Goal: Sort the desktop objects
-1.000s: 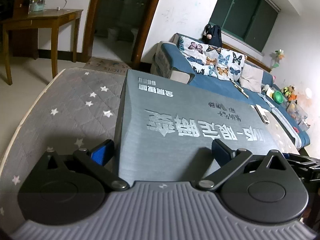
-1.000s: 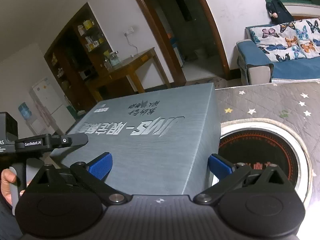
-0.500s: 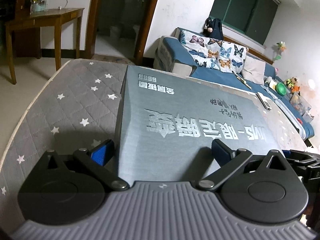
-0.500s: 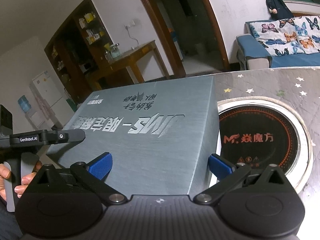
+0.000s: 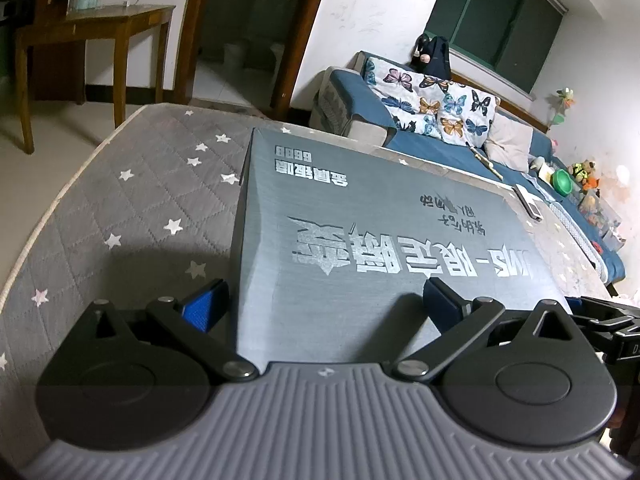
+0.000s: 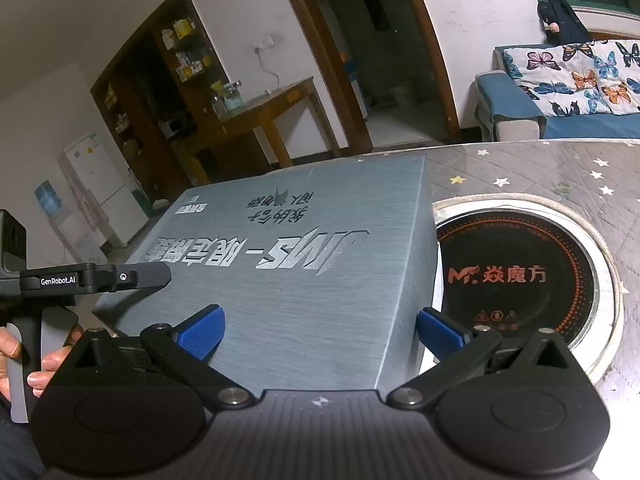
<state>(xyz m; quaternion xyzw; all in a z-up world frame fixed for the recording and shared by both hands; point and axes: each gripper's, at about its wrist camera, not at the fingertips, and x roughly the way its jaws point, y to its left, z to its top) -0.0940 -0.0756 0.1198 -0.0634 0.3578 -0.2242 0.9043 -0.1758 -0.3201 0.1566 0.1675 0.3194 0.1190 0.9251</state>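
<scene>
Grey box (image 5: pixel 360 248) straddled at near edge by both claws (spread wide); star-quilted cloth (image 5: pixel 140 200) bare leftward.

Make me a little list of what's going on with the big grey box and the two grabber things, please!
held thing: big flat grey cardboard box with silver lettering
left gripper: jaws wide, one blue pad on each side of the box's near end
right gripper: jaws wide, straddling the box's other near corner
surface: grey quilted table cover with stars
beside box: round black induction cooktop with red ring, set into the table
box contact with table: cannot tell
person: hand holding the left gripper's handle
</scene>
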